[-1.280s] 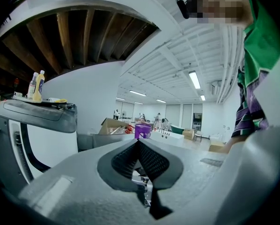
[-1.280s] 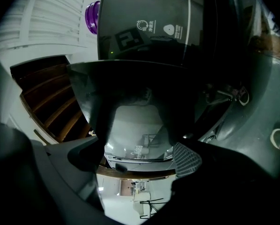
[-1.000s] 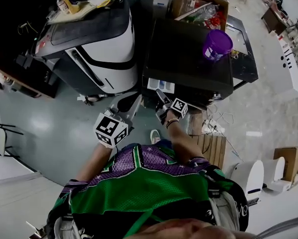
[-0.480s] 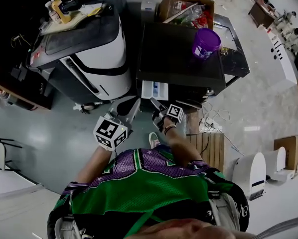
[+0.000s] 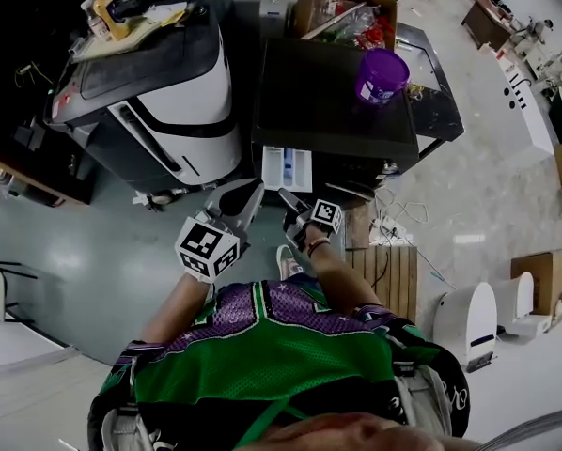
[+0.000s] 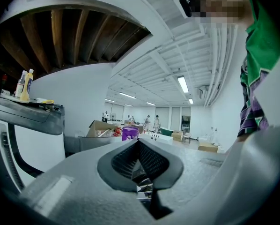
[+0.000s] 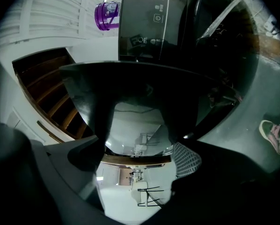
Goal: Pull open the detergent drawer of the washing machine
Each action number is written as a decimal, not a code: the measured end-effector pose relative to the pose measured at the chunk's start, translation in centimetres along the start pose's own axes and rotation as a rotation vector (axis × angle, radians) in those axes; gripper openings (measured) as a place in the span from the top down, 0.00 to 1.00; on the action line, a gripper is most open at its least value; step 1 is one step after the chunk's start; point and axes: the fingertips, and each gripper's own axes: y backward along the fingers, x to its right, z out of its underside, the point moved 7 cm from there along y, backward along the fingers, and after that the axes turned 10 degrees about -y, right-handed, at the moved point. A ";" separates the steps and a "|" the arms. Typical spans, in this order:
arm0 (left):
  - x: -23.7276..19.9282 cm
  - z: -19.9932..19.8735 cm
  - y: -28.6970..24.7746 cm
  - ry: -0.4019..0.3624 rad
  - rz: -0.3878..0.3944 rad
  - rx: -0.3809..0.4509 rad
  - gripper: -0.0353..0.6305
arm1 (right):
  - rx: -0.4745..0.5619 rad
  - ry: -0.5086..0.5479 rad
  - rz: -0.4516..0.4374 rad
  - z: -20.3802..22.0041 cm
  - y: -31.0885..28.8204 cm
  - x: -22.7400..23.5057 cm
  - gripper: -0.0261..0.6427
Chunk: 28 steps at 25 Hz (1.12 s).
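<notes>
Right claw: my right gripper (image 7: pixel 137 148) is clamped on the front lip of the detergent drawer (image 5: pixel 288 167). One cross-ribbed pad (image 7: pixel 187 159) shows against the lip's edge.
Left claw: my left gripper (image 6: pixel 138 145) has its two ribbed black pads pressed together at the tips, with nothing between them. It hangs just left of the drawer, apart from it.
Detergent drawer: one rectangular white tray with a pale blue insert, standing out from the upper left of the machine's front. In the right gripper view its front is dark, curved and glossy, and mirrors the room.
Washing machine: one boxy washing machine (image 5: pixel 333 101) with a flat, glossy black top and a row of pale symbols on its control strip.
Purple cup: one translucent purple cup (image 5: pixel 381 75), round, upright on the machine's top near the far right corner.
Marker cubes: two, white with black square patterns, one cube on my left gripper (image 5: pixel 206 247) and one on my right (image 5: pixel 324 216).
Neighbouring appliance: one rounded white and black appliance (image 5: pixel 182 101) to the left of the machine.
Bottles: two bottles (image 6: pixel 24 82), upright on that appliance's top.
Cardboard box: one open brown box (image 5: pixel 311 9) behind the machine, with mixed contents I cannot tell apart.
Floor: smooth grey-green, with one slatted wooden pallet (image 5: pixel 386 275) to my right.
</notes>
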 end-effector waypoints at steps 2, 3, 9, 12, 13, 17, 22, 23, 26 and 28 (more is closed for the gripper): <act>0.0 0.1 0.2 0.000 -0.003 -0.001 0.92 | 0.010 0.002 0.000 -0.1 -0.1 0.2 0.28; 0.0 0.1 0.4 0.000 -0.006 0.000 0.92 | 0.016 -0.003 0.004 0.0 -0.1 0.1 0.28; -0.4 -0.1 1.2 0.014 -0.036 0.010 0.92 | -0.007 0.116 0.108 0.4 0.9 -0.5 0.27; -0.6 -0.1 1.5 0.023 -0.049 0.017 0.92 | -0.034 0.179 0.147 0.4 1.7 -1.0 0.27; -0.7 -0.2 1.5 0.023 -0.051 0.020 0.92 | -0.037 0.194 0.157 0.4 2.0 -1.1 0.28; -0.6 -0.1 1.3 0.013 -0.053 0.023 0.92 | -0.014 0.205 0.188 -0.4 4.1 -1.4 0.28; -0.1 0.0 0.0 0.022 -0.030 0.032 0.92 | 0.043 0.233 0.226 -2.4 7.7 -1.3 0.28; -0.1 -0.1 -0.3 0.021 -0.024 0.034 0.92 | 0.056 0.240 0.223 -2.8 8.2 -1.6 0.28; -0.3 -0.1 -1.4 0.019 -0.011 0.036 0.92 | 0.064 0.295 0.205 -3.7 9.1 -3.1 0.28; -0.5 -0.2 -2.1 0.019 -0.006 0.039 0.92 | 0.044 0.361 0.203 -4.0 9.1 -4.5 0.28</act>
